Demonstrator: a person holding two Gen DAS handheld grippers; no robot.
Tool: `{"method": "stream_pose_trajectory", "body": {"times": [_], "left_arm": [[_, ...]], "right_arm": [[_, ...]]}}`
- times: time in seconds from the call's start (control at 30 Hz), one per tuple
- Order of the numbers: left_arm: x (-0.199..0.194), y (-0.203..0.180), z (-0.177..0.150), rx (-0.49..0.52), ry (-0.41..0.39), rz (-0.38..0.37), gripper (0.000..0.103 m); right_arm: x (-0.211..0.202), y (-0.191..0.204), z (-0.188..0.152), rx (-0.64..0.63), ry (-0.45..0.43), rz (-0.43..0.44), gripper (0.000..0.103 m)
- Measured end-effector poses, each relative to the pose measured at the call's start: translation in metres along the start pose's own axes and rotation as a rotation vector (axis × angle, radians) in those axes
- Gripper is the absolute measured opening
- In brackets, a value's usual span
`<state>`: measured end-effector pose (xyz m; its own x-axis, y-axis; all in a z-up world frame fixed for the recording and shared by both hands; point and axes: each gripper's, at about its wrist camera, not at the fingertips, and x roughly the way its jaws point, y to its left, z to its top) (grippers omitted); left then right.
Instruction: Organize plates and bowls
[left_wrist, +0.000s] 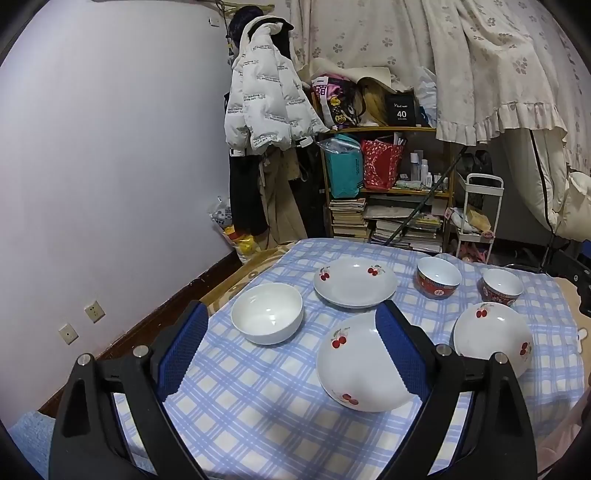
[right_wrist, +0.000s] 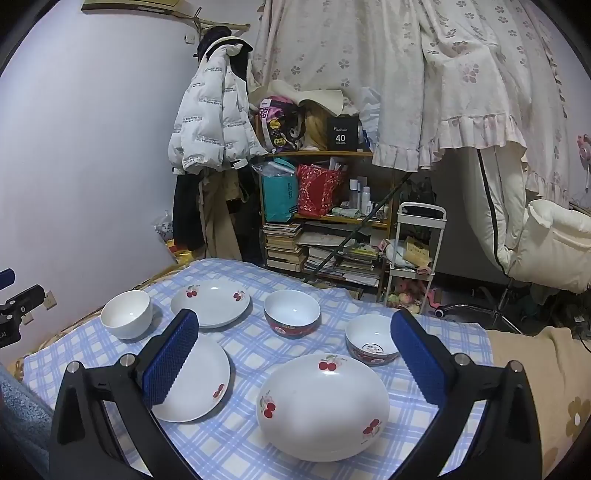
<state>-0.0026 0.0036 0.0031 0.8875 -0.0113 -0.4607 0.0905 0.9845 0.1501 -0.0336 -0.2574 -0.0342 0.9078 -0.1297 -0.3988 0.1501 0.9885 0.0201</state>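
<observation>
Both our left tool (left_wrist: 291, 336) and right tool (right_wrist: 295, 349) gape empty above the checked table (right_wrist: 258, 354), where glossy, breakable cherry plates (right_wrist: 323, 406) flank bowls (right_wrist: 291, 312); grip rims.

Pale bare wall (left_wrist: 110, 147), cluttered wooden bookshelf (left_wrist: 388, 184), white puffer jacket (left_wrist: 266, 92) hanging, floral curtain (right_wrist: 424, 74) overhead

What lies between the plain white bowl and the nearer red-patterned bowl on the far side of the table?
The far cherry plate lies between the plain white bowl and the red-patterned bowl, touching neither. Both wrist views show this.
</observation>
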Motion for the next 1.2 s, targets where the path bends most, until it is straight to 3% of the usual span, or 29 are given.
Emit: {"method": "stream_pose_trajectory", "body": {"times": [1.2], "left_arm": [[0.012, -0.004, -0.013, 0.018, 0.011, 0.002, 0.091]], "right_arm": [[0.000, -0.001, 0.001, 0.004, 0.000, -0.001, 0.103]]}}
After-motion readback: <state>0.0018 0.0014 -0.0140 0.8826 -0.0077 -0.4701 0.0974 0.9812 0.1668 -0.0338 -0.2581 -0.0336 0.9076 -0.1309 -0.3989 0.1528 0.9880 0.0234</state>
